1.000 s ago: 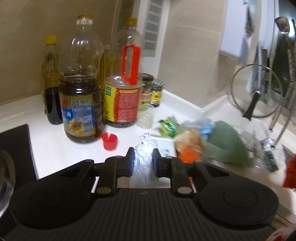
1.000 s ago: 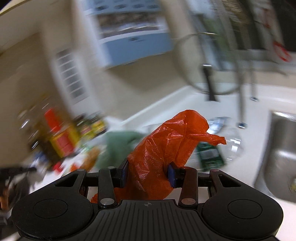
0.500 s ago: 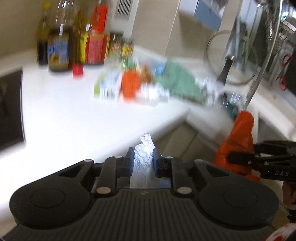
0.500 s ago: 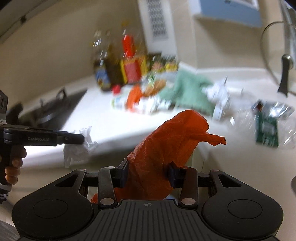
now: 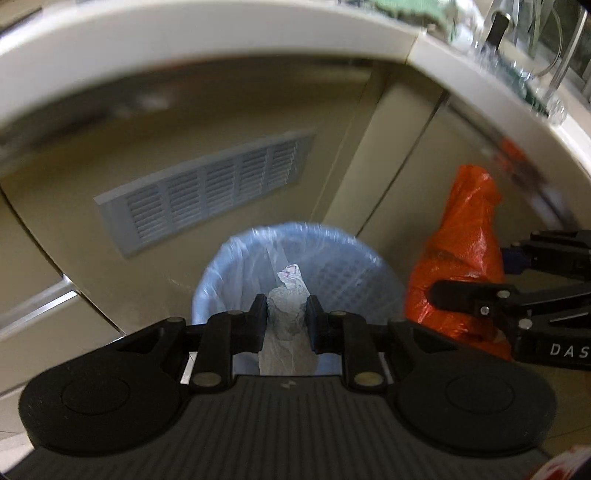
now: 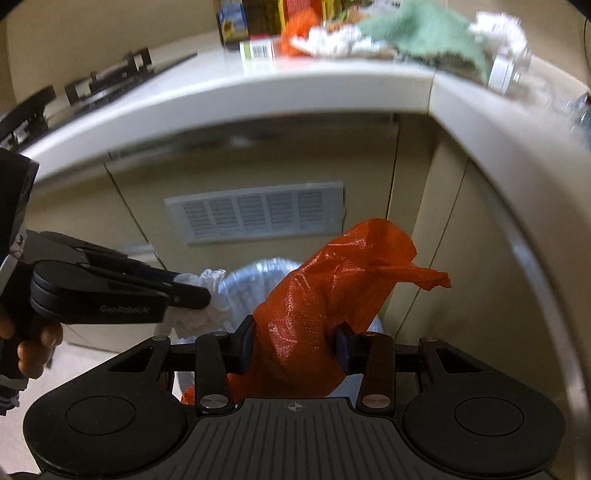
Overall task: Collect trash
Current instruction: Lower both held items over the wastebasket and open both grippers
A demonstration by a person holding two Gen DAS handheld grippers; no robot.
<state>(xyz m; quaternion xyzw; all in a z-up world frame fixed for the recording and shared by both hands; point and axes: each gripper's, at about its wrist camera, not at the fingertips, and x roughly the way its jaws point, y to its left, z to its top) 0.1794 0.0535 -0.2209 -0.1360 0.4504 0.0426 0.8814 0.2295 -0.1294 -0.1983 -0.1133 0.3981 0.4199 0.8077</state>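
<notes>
Both grippers have dropped from bench (image 6: pixel 258 85) level to the lined bin (image 5: pixel 236 254): left gripper (image 5: pixel 286 314) clamped on crumpled paper (image 5: pixel 290 295), right gripper (image 6: pixel 293 349) clamped on the orange bag (image 6: pixel 325 295), so release into it likely comes next.

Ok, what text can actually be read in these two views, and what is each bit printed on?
"DAS": white letters on the right gripper, cut off at the frame edge.
"GenRobot.AI", faint and soft: side of the left gripper.
Labels on the bottles and the carton on the countertop: too blurred to read.
</notes>
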